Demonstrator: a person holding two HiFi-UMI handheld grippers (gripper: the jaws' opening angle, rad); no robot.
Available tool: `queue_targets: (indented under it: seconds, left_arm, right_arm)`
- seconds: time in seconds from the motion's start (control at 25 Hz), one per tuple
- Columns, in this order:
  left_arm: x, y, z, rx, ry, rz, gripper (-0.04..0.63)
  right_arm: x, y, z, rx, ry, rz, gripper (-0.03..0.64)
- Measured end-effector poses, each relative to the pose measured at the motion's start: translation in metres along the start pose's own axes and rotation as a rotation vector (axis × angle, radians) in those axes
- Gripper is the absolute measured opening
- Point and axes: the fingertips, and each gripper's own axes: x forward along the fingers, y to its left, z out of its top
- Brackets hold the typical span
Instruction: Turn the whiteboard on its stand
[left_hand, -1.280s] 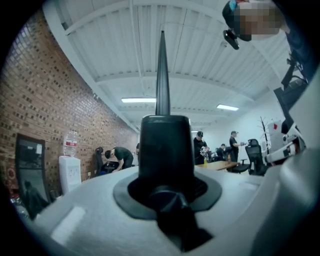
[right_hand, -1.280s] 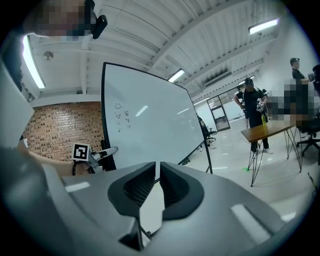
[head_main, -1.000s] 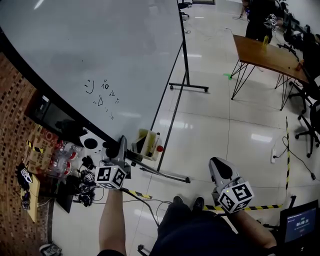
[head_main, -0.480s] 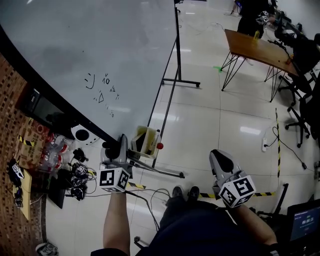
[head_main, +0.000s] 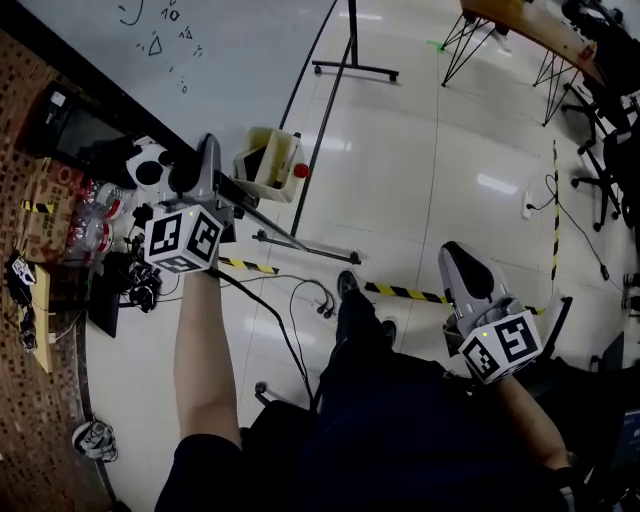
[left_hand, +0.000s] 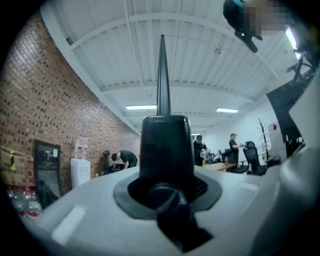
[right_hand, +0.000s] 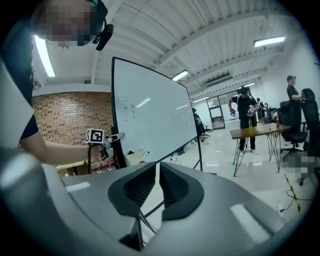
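Whiteboard stands on its floor stand at the upper left of the head view. Left gripper is clamped on the board's dark edge frame. Right gripper hangs well apart from the board, jaws nearly together with nothing between them.

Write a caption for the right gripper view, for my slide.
The left gripper clamps the edge of the whiteboard, seen over the empty right gripper.
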Motion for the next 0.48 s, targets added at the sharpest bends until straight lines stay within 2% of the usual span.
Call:
queue_targets:
  seconds: [0.16,0.48]
  left_arm:
    - [-0.013,-0.003,-0.004,-0.009,0.029,-0.004,0.121]
    - [-0.043,-0.011,0.003,-0.007,0.031,0.012,0.121]
  right_arm:
    - [-0.03,0.011,-0.03,0.048,0.045,-0.012,0.029]
    - [-0.032,0.027,-0.02,0.047,0.022,-0.002,0.029]
